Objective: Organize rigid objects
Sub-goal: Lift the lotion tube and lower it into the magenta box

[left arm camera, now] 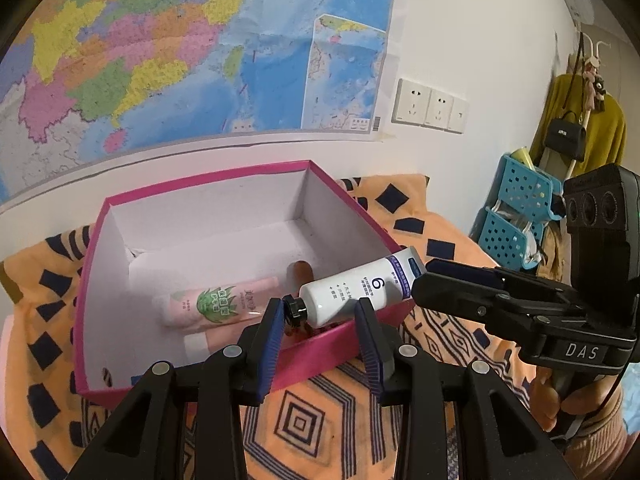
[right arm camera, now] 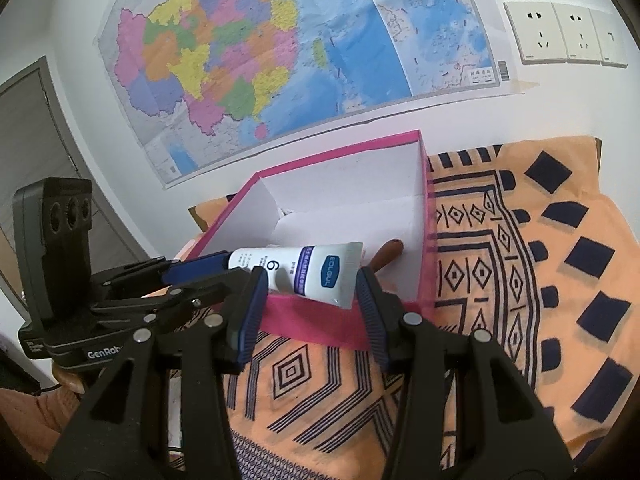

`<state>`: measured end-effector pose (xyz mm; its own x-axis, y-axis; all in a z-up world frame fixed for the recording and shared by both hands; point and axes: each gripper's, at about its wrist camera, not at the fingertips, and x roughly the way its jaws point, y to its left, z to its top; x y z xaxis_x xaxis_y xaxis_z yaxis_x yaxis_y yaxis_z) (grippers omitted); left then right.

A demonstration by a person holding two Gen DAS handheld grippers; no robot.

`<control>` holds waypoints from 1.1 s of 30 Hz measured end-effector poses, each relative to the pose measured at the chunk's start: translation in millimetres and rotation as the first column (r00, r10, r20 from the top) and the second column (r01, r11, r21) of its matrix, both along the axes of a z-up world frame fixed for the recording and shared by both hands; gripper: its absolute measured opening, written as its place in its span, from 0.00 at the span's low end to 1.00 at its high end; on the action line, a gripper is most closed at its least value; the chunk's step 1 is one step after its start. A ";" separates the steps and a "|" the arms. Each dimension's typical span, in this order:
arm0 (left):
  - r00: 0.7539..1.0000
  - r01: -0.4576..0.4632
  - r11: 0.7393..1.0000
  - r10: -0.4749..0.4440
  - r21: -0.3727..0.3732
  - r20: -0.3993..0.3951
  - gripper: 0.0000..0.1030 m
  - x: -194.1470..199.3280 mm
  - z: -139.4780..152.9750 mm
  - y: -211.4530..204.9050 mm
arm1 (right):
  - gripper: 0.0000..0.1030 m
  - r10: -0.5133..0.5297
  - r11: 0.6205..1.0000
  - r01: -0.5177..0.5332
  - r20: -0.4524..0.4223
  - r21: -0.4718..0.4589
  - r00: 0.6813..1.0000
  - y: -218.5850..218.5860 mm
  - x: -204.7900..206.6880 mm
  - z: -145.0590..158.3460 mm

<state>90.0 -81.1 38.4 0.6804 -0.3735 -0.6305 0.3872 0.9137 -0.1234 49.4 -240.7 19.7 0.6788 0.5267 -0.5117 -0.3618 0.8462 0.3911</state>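
Note:
A white tube point(left arm camera: 352, 290) with a black cap and a large "6" hangs over the near right corner of the pink box point(left arm camera: 200, 185). My left gripper point(left arm camera: 319, 304) is shut on its cap end, one blue pad on each side. In the right wrist view my right gripper point(right arm camera: 311, 276) is shut on the flat crimped end of the white tube point(right arm camera: 316, 270). The right gripper point(left arm camera: 422, 276) also shows at the right of the left wrist view. Inside the box lie a pink tube with a green print point(left arm camera: 216, 300) and a brown object point(left arm camera: 301, 274).
The pink box point(right arm camera: 340, 148) stands on an orange cloth with dark patterns point(right arm camera: 520, 280), close to a wall with a map and sockets. Blue perforated baskets point(left arm camera: 516, 208) stand at the far right. A hand point(left arm camera: 560, 400) holds the right gripper's handle.

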 end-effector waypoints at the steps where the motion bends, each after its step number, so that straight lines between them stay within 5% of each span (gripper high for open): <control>1: 1.000 -0.001 1.000 0.001 -0.004 -0.007 0.35 2.5 -0.7 -0.2 | 0.47 -0.001 1.000 0.001 0.001 -0.007 1.000 0.1 2.0 0.1; 33: 0.990 -0.028 0.999 0.024 -0.029 -0.137 0.36 47.5 -33.3 0.8 | 0.47 -0.011 0.996 0.004 -0.079 -0.089 0.997 5.6 32.5 -20.0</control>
<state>137.6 -80.3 5.1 0.5980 -0.3775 -0.7070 0.3413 0.9181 -0.2015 81.9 -235.1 -0.3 0.6380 0.4723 -0.6082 -0.3265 0.8812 0.3418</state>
